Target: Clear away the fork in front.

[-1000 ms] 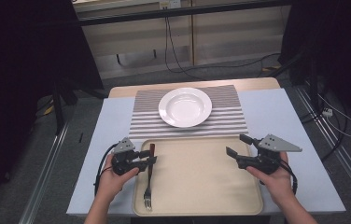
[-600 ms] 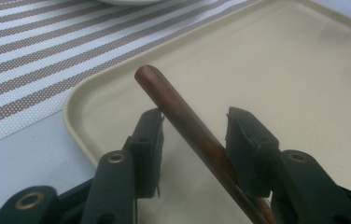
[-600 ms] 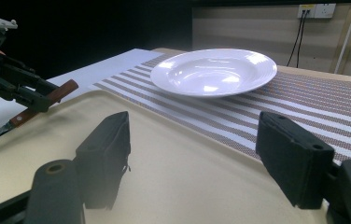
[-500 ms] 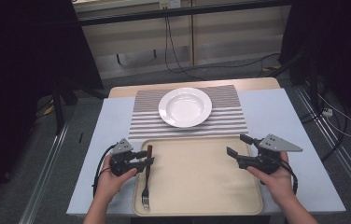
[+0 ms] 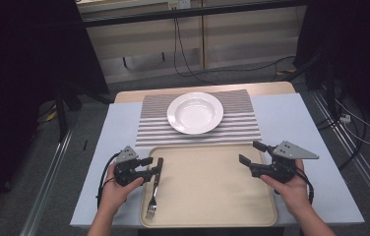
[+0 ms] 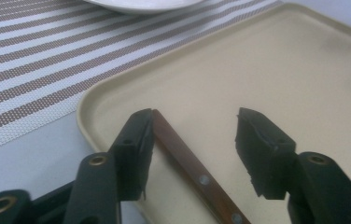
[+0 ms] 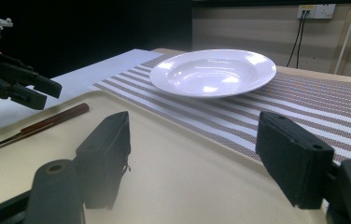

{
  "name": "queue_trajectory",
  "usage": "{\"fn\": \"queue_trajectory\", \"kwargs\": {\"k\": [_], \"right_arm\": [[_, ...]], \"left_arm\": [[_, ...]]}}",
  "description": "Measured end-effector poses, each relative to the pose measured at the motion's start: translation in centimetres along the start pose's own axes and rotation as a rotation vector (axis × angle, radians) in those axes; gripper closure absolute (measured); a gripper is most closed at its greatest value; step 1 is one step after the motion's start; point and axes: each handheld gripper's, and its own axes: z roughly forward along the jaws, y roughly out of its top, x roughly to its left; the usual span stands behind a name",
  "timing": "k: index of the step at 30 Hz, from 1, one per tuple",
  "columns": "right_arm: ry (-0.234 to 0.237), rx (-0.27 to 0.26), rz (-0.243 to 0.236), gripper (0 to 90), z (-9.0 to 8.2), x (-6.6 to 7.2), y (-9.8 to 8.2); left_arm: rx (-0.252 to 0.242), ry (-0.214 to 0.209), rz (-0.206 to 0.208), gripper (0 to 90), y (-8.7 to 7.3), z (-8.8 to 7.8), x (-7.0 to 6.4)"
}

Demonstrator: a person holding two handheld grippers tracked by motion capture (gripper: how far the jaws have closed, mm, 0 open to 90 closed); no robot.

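Note:
A fork (image 5: 154,189) with a brown wooden handle lies along the left side of the beige tray (image 5: 207,196), tines toward the person. My left gripper (image 5: 152,167) is open and low over the tray's left rim. The handle (image 6: 187,163) lies between its jaws, close against the left jaw, with a wide gap to the other. My right gripper (image 5: 250,152) hangs open over the tray's right edge with nothing between its jaws. A white plate (image 5: 195,112) rests on the striped placemat (image 5: 242,125) behind the tray.
The table (image 5: 291,115) has a pale blue top with bare margins left and right of the tray. Cables trail from both grippers toward the person. Dark floor, rails and cables surround the table.
My left gripper has drifted slightly left and toward the person, and the fork's tines have shifted a little left. The right gripper has stayed put.

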Motion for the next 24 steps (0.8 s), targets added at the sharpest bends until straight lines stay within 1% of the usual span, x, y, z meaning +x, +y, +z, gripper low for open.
{"fn": "queue_trajectory", "kwargs": {"k": [1,3,6,8,11,13,15,17,19,21,24], "right_arm": [[-0.001,0.000,0.000,26.4,0.0,0.0,0.0],[0.001,-0.001,-0.003,26.4,0.1,-0.1,0.0],[-0.003,-0.001,0.002,26.3,0.0,-0.2,0.0],[-0.006,-0.002,0.001,26.4,0.1,-0.2,0.0],[-0.008,-0.005,0.010,26.4,0.1,-0.2,0.1],[-0.010,-0.004,0.005,26.4,0.1,-0.3,0.0],[-0.008,0.008,0.001,26.3,0.1,-0.4,-0.1],[-0.005,0.017,0.000,26.2,-0.1,-0.5,-0.3],[-0.003,0.020,-0.002,26.2,-0.4,-0.7,-0.6],[0.000,0.027,0.002,26.1,-0.8,-1.0,-0.9],[-0.004,0.050,0.007,25.5,-1.2,-1.4,-1.2]], "left_arm": [[-0.002,0.000,0.004,44.5,0.1,-0.1,0.0],[-0.008,0.006,-0.002,41.2,0.2,-0.1,0.0],[-0.016,0.006,-0.003,39.0,0.2,-0.4,0.1],[-0.018,0.012,-0.011,36.0,0.2,-0.5,0.2],[-0.031,0.019,-0.025,29.0,0.2,-0.8,0.5],[-0.046,0.021,-0.033,27.7,0.3,-1.0,0.7],[-0.055,0.020,-0.034,25.3,0.5,-1.1,0.8],[-0.060,0.028,-0.033,22.9,0.6,-1.3,1.0],[-0.068,0.032,-0.044,20.9,0.7,-1.6,1.1],[-0.076,0.042,-0.044,19.8,0.8,-2.0,1.1],[-0.081,0.037,-0.038,17.7,0.7,-2.6,1.0]]}}
